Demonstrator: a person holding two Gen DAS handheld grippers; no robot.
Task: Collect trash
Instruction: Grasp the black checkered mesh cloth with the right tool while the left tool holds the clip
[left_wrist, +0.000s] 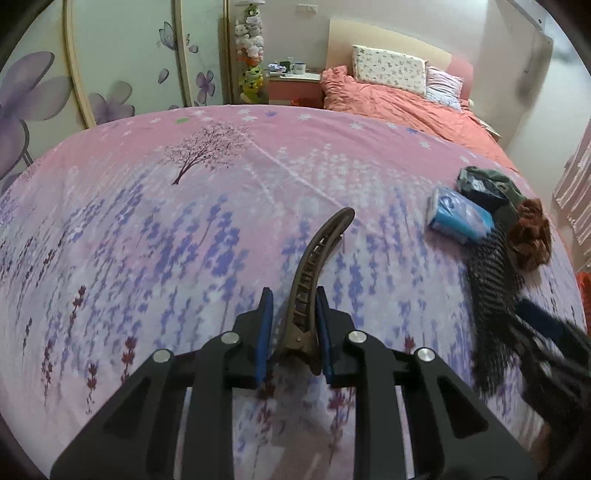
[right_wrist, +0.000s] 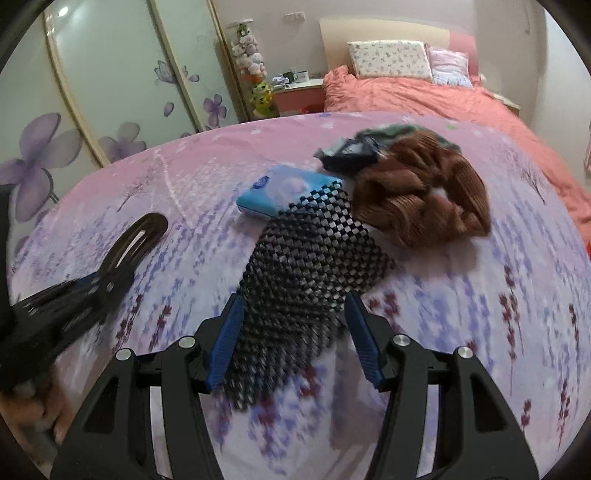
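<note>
My left gripper (left_wrist: 294, 308) is shut on a brown hair clip (left_wrist: 317, 258) and holds it over the pink flowered bedsheet (left_wrist: 184, 221); the clip points forward. The clip (right_wrist: 136, 236) and left gripper (right_wrist: 66, 299) also show at the left of the right wrist view. My right gripper (right_wrist: 293, 325) is open, its fingers on either side of the near end of a black mesh mat (right_wrist: 295, 273). Past the mat lie a blue tissue pack (right_wrist: 284, 192), a brown scrunchie (right_wrist: 424, 199) and a dark crumpled wrapper (right_wrist: 351, 151).
The same pile shows at the right of the left wrist view: tissue pack (left_wrist: 458, 216), mesh mat (left_wrist: 491, 295), scrunchie (left_wrist: 530, 236), wrapper (left_wrist: 484, 184). A coral duvet (right_wrist: 443, 99) and pillows lie at the bed's head. A nightstand (right_wrist: 299, 92) and wardrobe doors (right_wrist: 110, 92) stand behind.
</note>
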